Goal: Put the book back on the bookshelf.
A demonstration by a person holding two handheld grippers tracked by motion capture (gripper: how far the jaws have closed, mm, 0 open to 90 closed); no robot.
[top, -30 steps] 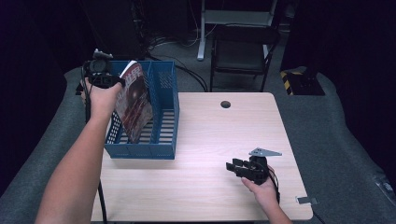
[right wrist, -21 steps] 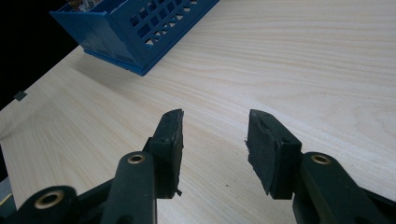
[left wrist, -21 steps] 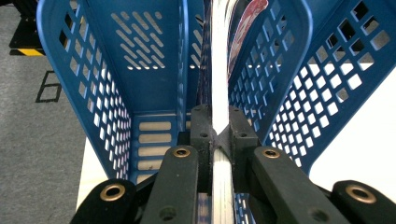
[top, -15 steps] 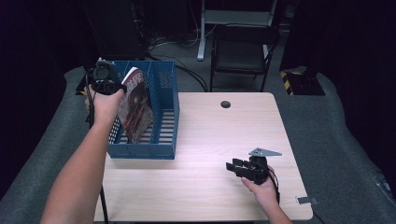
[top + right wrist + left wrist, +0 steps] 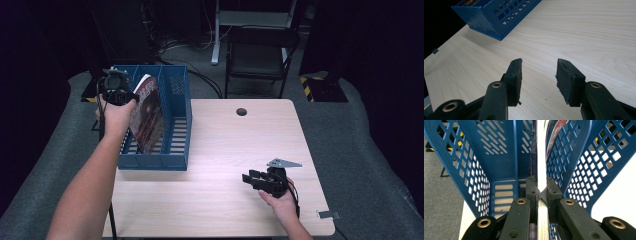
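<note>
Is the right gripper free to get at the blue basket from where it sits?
Probably yes: the right gripper is open and holds nothing, and only bare table lies between it and the basket.

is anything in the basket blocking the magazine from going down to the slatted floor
Nothing visible does. The left gripper is shut on the magazine, which stands tilted inside the blue basket. In the left gripper view the slatted floor below it looks bare.

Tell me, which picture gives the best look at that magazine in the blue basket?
The high view: the magazine stands tilted in the blue basket, cover visible, gripped by the left gripper. The left gripper view shows its page edges clamped between the jaws. The right gripper view shows a corner of the basket.
</note>
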